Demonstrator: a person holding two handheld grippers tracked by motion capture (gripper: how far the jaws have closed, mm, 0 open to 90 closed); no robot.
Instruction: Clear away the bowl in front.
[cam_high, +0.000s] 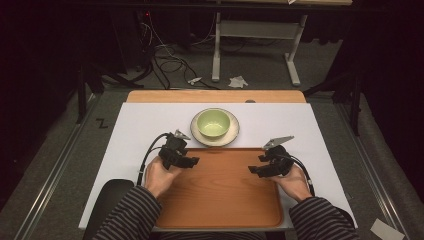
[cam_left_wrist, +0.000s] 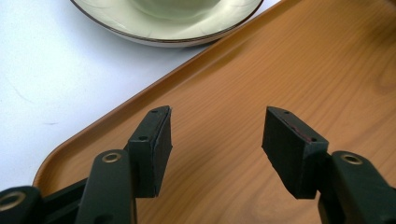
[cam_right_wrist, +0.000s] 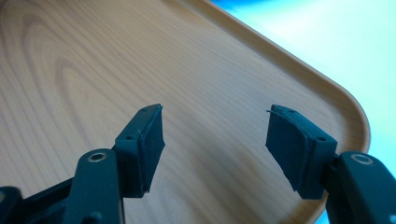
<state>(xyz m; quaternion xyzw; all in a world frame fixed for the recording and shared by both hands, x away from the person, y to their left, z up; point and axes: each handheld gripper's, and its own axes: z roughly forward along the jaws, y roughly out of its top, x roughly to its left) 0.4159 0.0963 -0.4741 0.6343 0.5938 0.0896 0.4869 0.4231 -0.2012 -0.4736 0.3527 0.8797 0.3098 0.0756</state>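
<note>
Fingers (cam_left_wrist: 154, 149) of both grippers released — green bowl (cam_high: 213, 123) on saucer (cam_high: 233, 134) lies ahead, beyond the tray (cam_high: 220, 200), nearer left gripper (cam_high: 186, 161).

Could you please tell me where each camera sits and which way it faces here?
High view: above the person's side, looking forward and down at the tray, bowl, both hands.
Left gripper view: on the left claw, facing the tray's edge and saucer.
Right gripper view: on the right claw, facing a tray corner.
All share the tray.
</note>
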